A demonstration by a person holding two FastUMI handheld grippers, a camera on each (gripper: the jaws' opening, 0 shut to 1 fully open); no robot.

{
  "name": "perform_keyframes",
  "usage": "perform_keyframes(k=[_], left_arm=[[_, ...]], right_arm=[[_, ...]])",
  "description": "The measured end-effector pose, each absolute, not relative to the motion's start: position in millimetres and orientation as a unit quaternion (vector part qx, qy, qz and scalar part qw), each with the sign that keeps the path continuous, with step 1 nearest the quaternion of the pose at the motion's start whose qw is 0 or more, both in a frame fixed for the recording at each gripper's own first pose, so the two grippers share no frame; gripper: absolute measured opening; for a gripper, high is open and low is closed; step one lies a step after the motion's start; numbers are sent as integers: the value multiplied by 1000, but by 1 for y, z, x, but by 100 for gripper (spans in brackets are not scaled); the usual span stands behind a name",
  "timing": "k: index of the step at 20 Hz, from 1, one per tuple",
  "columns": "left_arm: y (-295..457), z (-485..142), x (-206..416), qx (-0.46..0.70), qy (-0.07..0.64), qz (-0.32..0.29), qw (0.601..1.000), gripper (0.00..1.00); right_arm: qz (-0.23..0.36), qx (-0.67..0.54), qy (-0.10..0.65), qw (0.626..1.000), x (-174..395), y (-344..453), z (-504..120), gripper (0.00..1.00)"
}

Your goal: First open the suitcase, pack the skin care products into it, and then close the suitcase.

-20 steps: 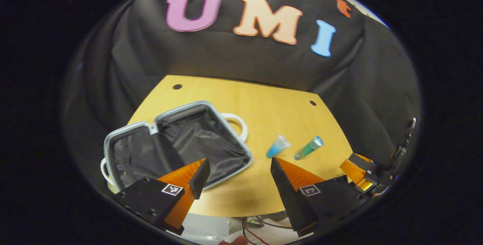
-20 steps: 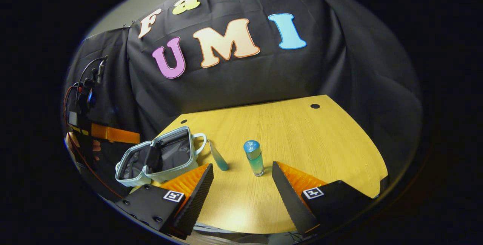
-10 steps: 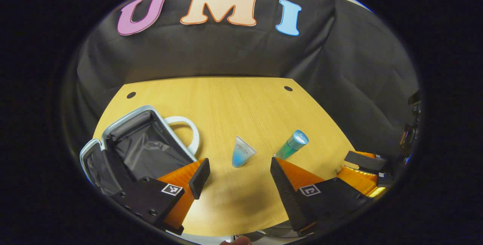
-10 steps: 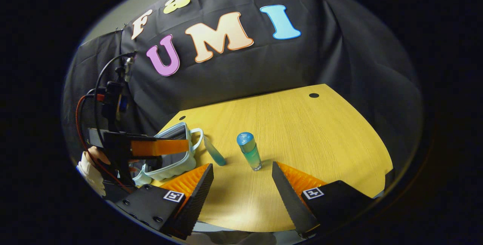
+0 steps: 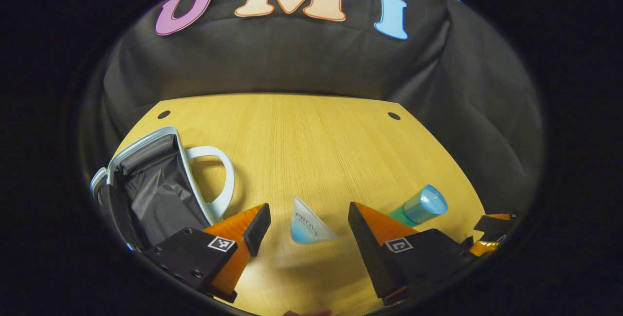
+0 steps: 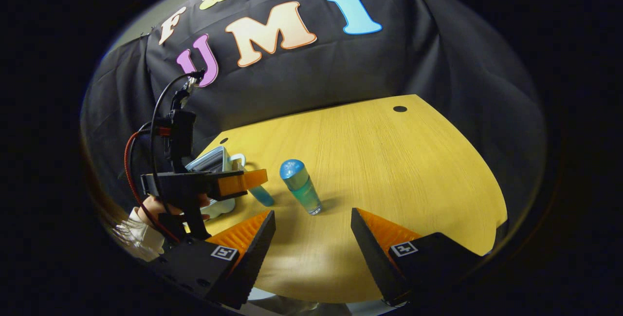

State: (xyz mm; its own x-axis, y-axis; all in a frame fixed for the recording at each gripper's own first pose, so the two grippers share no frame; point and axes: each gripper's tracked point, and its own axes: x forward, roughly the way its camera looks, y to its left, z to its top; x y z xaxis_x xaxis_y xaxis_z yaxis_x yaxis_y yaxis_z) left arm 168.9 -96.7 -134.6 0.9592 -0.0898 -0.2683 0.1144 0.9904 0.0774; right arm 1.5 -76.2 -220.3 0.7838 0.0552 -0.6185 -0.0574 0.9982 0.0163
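Packing is the step in hand: the pale blue hard-shell suitcase lies open at the tabletop's left edge. My left tongs gape, empty, around the pale blue squeeze tube near the front edge; next they must clamp it. My right tongs gape before the upright teal bottle.
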Motion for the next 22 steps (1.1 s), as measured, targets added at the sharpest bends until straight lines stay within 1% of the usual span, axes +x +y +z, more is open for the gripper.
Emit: perform_keyframes(k=[2, 3, 4, 5, 6, 7, 8, 9, 10, 11, 12, 13, 15, 16, 17, 18, 19, 20, 22], left_arm=[[-95, -142, 178, 32, 136, -44, 989, 93], [-92, -148, 182, 33, 141, -37, 989, 82], [-89, -153, 185, 38, 145, -30, 988, 84], [-86, -157, 187, 41, 148, -25, 988, 72], [-86, -162, 189, 39, 152, -24, 987, 70], [-84, -163, 190, 34, 150, -21, 988, 61], [-86, -162, 192, 28, 146, -24, 989, 52], [-84, -157, 196, 26, 134, -19, 990, 43], [-83, -152, 194, 26, 125, -22, 992, 32], [-85, -155, 196, 24, 130, -30, 991, 25], [-86, -154, 197, 20, 131, -36, 991, 22], [-89, -152, 197, 16, 132, -46, 990, 21], [-91, -150, 192, 14, 137, -56, 989, 19], [-95, -144, 189, 19, 134, -61, 989, 19], [-96, -137, 183, 23, 133, -66, 989, 20], [-99, -127, 178, 28, 130, -71, 989, 19], [-101, -117, 172, 32, 124, -76, 989, 19], [-102, -106, 166, 30, 119, -80, 989, 19], [-103, -85, 151, 21, 118, -88, 989, 19]], right_arm=[[30, 0, 335, 942, 4, -79, -226, 94], [32, -2, 338, 941, 6, -80, -229, 98], [35, -4, 339, 940, 9, -79, -230, 98], [39, -7, 340, 940, 12, -77, -232, 98], [43, -11, 341, 939, 13, -76, -235, 94], [47, -14, 342, 938, 15, -75, -236, 94], [51, -18, 345, 937, 17, -74, -240, 98], [54, -20, 347, 936, 19, -73, -243, 94], [58, -22, 350, 935, 21, -71, -246, 98], [61, -23, 352, 934, 23, -70, -248, 98], [65, -25, 355, 932, 24, -68, -251, 93], [68, -26, 356, 932, 25, -67, -252, 98], [74, -31, 356, 931, 28, -65, -255, 98], [77, -35, 355, 931, 31, -63, -256, 93], [80, -37, 355, 930, 36, -61, -258, 98], [84, -38, 357, 930, 40, -59, -261, 98], [88, -38, 356, 930, 43, -57, -263, 93], [91, -40, 354, 930, 47, -54, -265, 98], [99, -50, 348, 931, 56, -51, -271, 98]])
